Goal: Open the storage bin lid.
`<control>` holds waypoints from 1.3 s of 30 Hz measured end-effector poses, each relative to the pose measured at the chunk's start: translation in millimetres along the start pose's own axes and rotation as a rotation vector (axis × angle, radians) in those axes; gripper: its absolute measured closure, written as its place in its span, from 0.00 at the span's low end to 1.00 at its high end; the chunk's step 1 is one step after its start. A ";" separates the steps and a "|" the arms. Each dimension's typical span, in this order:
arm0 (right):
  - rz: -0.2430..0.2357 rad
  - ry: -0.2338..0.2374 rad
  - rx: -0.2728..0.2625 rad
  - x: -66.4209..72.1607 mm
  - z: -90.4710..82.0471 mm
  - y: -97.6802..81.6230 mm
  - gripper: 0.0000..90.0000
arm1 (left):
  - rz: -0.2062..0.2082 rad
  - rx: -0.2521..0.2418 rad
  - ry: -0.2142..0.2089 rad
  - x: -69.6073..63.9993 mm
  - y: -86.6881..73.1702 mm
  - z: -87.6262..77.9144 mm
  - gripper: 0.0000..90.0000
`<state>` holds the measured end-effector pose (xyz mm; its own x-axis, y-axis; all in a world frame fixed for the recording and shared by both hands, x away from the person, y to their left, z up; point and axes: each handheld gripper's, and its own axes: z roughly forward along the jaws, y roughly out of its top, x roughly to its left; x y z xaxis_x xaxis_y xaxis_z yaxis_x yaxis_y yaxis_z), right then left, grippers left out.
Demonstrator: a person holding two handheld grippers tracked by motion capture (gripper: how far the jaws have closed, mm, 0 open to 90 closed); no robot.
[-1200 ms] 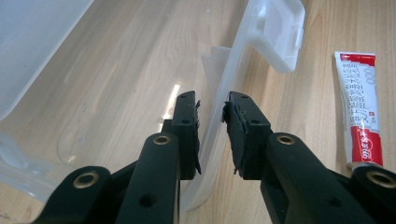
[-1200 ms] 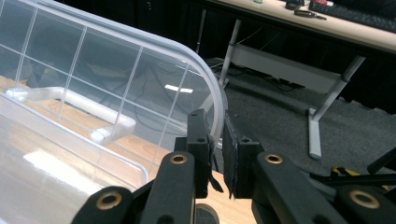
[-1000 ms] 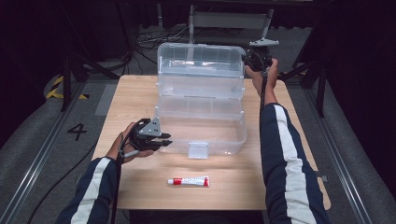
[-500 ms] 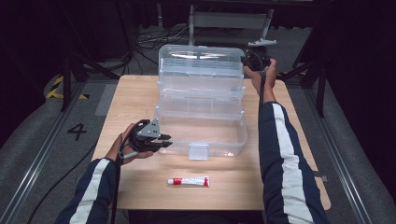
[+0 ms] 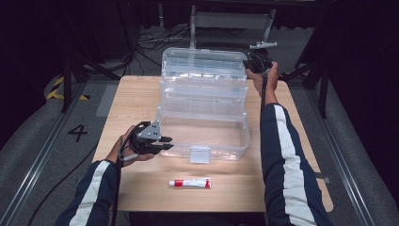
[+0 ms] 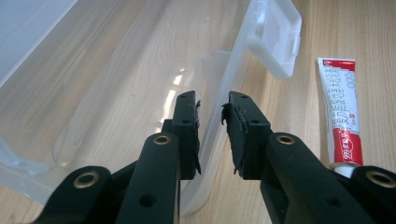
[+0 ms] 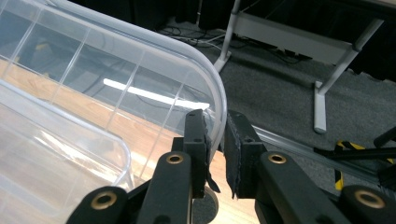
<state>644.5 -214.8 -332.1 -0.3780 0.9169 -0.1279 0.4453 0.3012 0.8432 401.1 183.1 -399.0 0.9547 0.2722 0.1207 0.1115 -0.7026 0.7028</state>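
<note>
A clear plastic storage box (image 5: 204, 101) stands open in the middle of the high view on a wooden table (image 5: 136, 92), its tiered trays stepped back toward the top of the frame and its lid raised at the far end. The left gripper (image 5: 162, 142) sits at lower left of centre in that view, at the near left corner of the box's bottom tub. In the left gripper view its two black jaws straddle the tub's thin clear front wall (image 6: 219, 116) — the wall runs up between the pads, with a slim gap showing on either side, so I cannot tell whether they actually pinch it. The box's latch flap (image 6: 275, 39) hangs at the upper right of that view.

The right gripper (image 5: 251, 61) is in the upper right of the high view, at the far right corner of the raised lid. In the right gripper view its jaws close on the lid's curved rim (image 7: 215, 116), pads set either side of the plastic edge — grasping it.

A red-and-white tube of ointment (image 5: 190, 182) lies flat near the bottom centre of the high view, apart from the box.
</note>
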 end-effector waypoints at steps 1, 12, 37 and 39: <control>-0.003 -0.002 0.004 -0.1 0.8 -0.3 0.89 | -0.002 -0.002 0.000 -0.3 0.0 0.1 0.82; 0.008 0.020 0.036 -5.1 7.5 -4.2 0.91 | -0.009 -0.021 -0.012 0.5 -1.7 0.3 0.82; -0.057 0.078 0.005 -6.2 -43.2 -24.8 0.91 | -0.005 -0.018 0.001 0.5 -1.2 1.3 0.83; -0.059 0.081 0.001 -5.9 -47.2 -26.3 0.91 | -0.007 -0.017 0.002 0.2 -1.1 1.2 0.82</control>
<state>596.7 -240.6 -328.9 -0.4676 0.8736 -0.1347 0.4216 0.3544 0.8346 401.5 183.1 -400.6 0.9534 0.2781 0.1173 0.1131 -0.6894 0.7155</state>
